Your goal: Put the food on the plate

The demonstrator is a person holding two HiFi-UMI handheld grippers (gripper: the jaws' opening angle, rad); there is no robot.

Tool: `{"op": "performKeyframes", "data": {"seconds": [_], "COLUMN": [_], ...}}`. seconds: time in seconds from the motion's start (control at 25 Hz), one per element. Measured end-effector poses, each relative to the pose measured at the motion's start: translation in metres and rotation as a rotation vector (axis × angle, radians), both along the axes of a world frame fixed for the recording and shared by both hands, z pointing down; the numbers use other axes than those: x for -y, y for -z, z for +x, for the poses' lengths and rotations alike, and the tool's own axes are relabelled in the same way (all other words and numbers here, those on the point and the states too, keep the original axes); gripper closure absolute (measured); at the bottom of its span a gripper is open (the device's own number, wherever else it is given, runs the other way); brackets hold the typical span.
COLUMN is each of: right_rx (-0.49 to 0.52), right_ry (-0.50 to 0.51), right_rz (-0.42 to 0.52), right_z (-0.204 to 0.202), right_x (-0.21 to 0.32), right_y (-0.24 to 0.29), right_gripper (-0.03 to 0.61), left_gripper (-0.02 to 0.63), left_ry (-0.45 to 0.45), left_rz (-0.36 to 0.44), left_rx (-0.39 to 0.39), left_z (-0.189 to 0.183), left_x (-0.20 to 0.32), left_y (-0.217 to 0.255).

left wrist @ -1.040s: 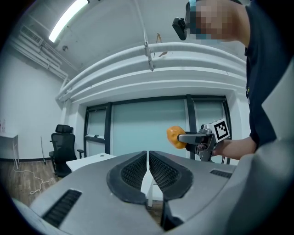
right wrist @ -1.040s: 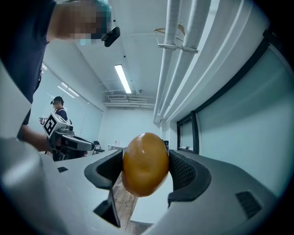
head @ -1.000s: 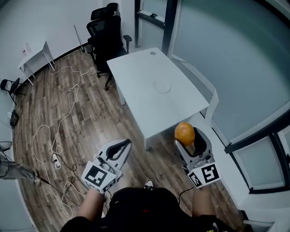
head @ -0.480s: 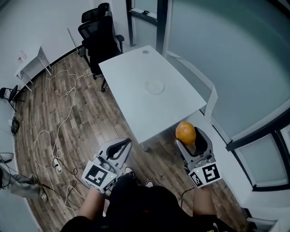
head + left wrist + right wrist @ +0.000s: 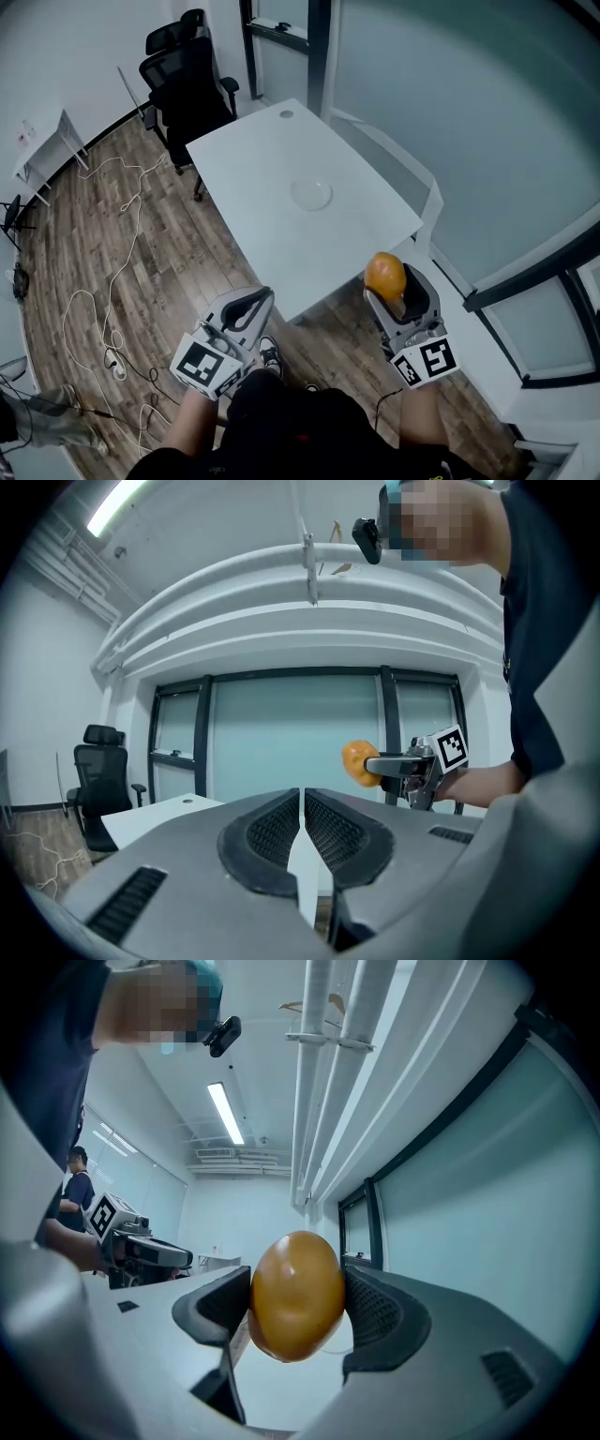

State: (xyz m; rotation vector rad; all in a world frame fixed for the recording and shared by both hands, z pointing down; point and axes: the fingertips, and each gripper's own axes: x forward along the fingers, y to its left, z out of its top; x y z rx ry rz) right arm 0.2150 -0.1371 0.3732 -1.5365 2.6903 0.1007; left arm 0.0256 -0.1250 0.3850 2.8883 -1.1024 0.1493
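Gripping smooth orange egg-shaped food [image 5: 295,1295] in right gripper [image 5: 396,296] fingers, left gripper [image 5: 302,819] fingers clenched empty, clear round plate [image 5: 322,201] far on white table [image 5: 251,173].

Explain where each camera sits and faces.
Head view: on the person's head, looking down at the table and plate; torso, forearms show.
Left gripper view: on the left hand-held gripper, facing the glass wall; shut jaws, an arm.
Right gripper view: on the right hand-held gripper, tilted toward the ceiling; jaws clamp the orange food.
Shared: both gripper views show the orange food.
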Motion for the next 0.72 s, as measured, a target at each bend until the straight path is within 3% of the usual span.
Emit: {"op": "performKeyframes", "data": {"seconds": [0.72], "right_rx": [-0.055], "right_ry": [-0.078], "right_rz": [-0.054], "right_z": [-0.107], "right_x": [0.155], "right_y": [0.001], "right_gripper": [0.250], "left_gripper": [0.578], "left_ry": [-0.100], "left_rz": [-0.045], "left_rx": [-0.055], "left_z": [-0.098], "left_x": [0.170], "left_y": [-0.006]}}
